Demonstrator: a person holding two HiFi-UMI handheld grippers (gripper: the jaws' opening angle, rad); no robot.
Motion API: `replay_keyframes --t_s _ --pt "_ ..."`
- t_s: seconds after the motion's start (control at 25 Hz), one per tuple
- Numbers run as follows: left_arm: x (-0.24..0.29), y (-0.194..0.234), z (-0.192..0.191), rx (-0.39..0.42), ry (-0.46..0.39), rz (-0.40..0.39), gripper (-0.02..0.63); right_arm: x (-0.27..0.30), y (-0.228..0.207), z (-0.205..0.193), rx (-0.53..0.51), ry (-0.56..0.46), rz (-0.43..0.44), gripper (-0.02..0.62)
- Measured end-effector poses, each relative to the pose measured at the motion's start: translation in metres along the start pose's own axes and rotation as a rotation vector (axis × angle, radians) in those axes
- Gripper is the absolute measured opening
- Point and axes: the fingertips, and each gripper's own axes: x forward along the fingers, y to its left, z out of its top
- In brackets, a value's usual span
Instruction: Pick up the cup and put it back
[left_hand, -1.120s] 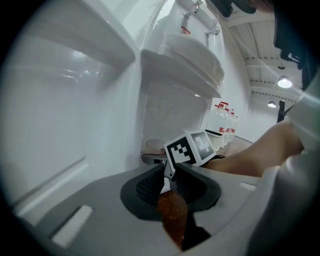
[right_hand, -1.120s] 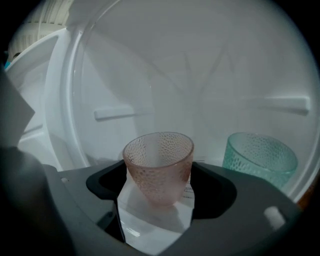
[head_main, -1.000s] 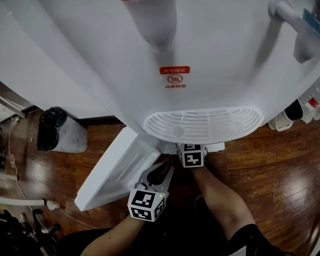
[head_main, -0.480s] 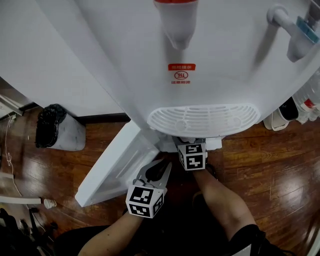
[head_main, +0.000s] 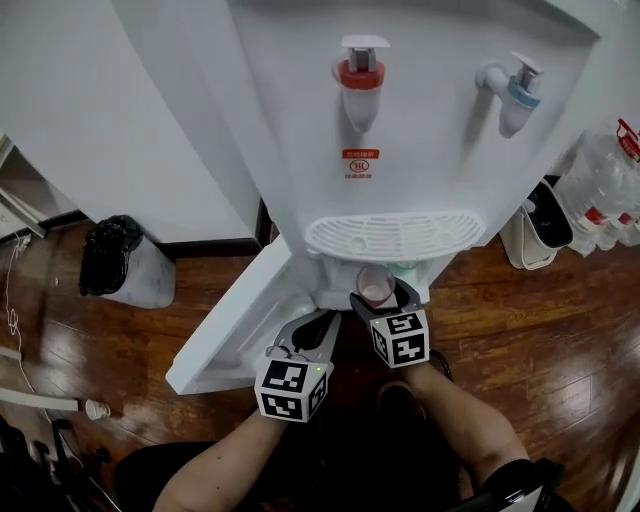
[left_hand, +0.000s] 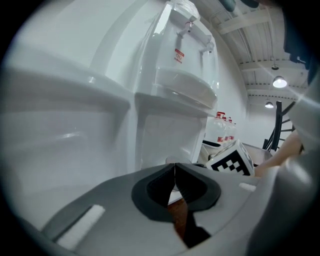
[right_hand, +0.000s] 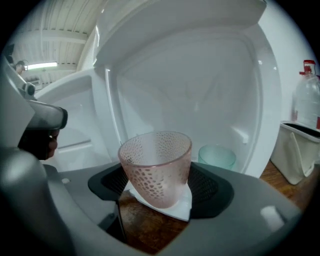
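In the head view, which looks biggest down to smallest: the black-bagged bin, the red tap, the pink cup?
1. black-bagged bin
2. red tap
3. pink cup
The red tap is nearer the camera, so real sizes may differ.

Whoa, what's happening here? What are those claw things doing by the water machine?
A person holds a claw in each hand in front of a water dispenser whose bottom cupboard door stands open. The right claw is clamped on a pink dotted cup, holding it up right at the cupboard's opening. A green cup sits inside, at the back. The left claw is closed, holds nothing and hangs near the open door.
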Motion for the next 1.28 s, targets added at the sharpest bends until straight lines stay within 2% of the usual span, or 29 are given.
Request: replay_keyframes --t_s 0.32,0.4,0.68,0.88,1.12,1.28 --pt "-0.022 -0.021 0.049 0.110 -0.038 -0.058 0.149 -0.077 0.023 0.043 -0.017 0.010 0.148 0.370" --pt "-0.029 -0.027 0.055 0.152 -0.026 -0.088 0.149 -0.095 0.033 0.056 -0.049 0.007 0.195 0.370" --pt "-0.053 -0.037 0.094 0.212 -0.036 -0.165 0.149 -0.143 0.061 0.090 -0.144 0.012 0.350 0.370" --pt "-0.083 -0.026 0.146 0.156 -0.069 -0.158 0.155 -0.181 0.081 0.133 -0.211 -0.005 0.426 0.370" --pt "-0.120 -0.038 0.202 0.219 -0.121 -0.171 0.161 -0.224 0.098 0.184 -0.287 -0.026 0.462 0.371" --pt "-0.142 -0.055 0.230 0.105 -0.174 -0.213 0.166 -0.246 0.109 0.211 -0.286 -0.032 0.500 0.371"
